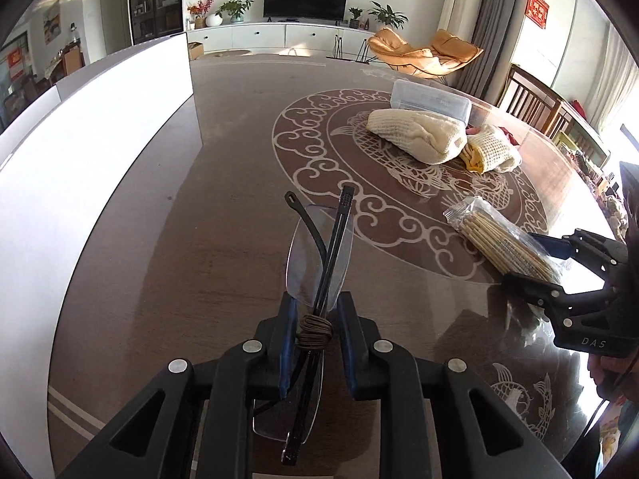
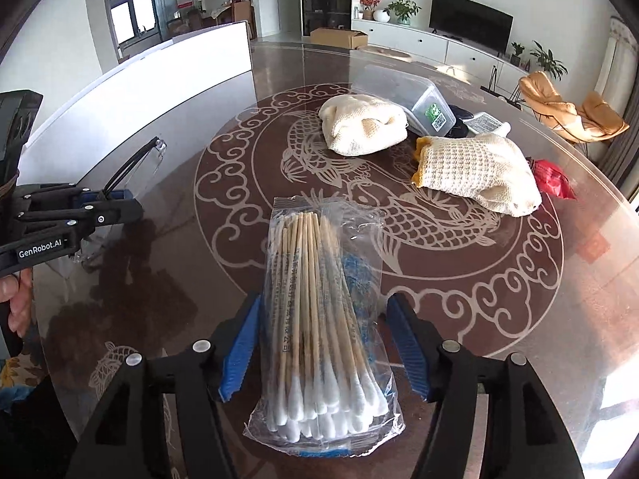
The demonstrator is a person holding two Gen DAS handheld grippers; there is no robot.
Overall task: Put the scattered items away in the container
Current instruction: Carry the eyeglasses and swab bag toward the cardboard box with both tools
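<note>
Folded rimless glasses [image 1: 315, 247], with a brown cord wound round them, stand between the pads of my left gripper [image 1: 317, 319]. They lean on the left pad and a thin gap shows at the right pad. Their lower end reaches down to the glass table [image 1: 199, 239]. In the right wrist view my right gripper [image 2: 323, 339] is open and straddles a clear packet of cotton swabs [image 2: 315, 319] lying on the table, with room on both sides. Far across the table lies the clear plastic container [image 2: 403, 95], partly hidden behind a cream knit cloth [image 2: 361, 127].
A second cream knit piece [image 2: 475, 171] lies right of centre with a red bag [image 2: 553, 179] beyond it. A white bottle [image 2: 487, 121] sits near the container. A white panel [image 1: 100, 159] runs along the table's left side. A hand [image 2: 16, 299] holds the left gripper [image 2: 124, 199].
</note>
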